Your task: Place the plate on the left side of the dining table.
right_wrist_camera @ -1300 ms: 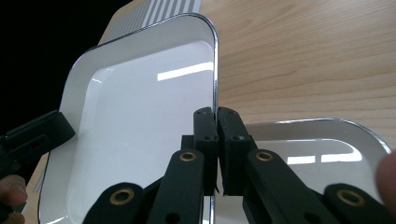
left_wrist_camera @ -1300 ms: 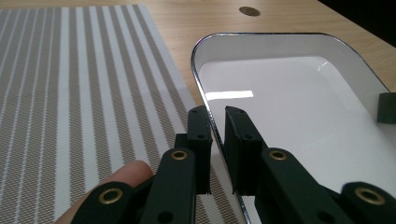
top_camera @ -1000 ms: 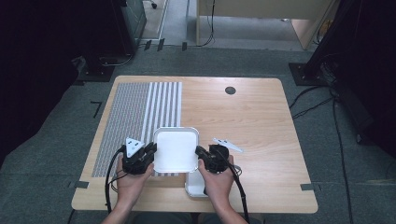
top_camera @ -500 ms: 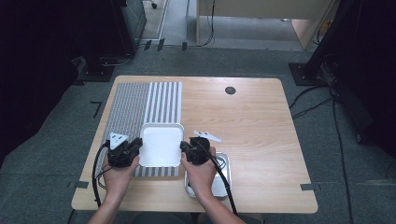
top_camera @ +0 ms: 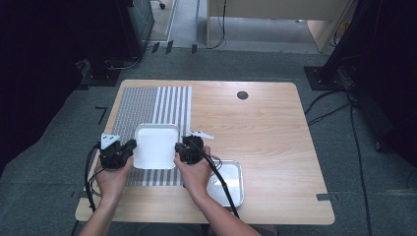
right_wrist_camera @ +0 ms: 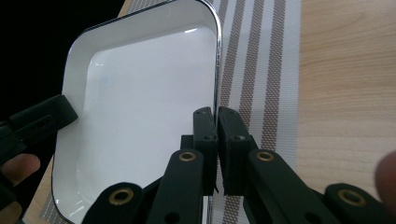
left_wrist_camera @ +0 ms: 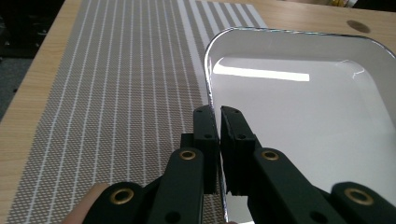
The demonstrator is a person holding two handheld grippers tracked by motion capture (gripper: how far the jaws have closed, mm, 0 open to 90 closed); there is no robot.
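Left tongs (top_camera: 129, 145) and right tongs (top_camera: 179, 150) clamp empty white tray (top_camera: 156, 145) rims.

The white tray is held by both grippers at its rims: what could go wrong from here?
1. Each gripper, left gripper and right gripper, pinches only a thin rim of the white tray, so it may slip or tilt.
2. A second tray lies near the right hand; the cable could drag over it.

Lab-like room: carpet floor (top_camera: 344, 147), floor cables (top_camera: 329, 105), taped marks (top_camera: 101, 114).
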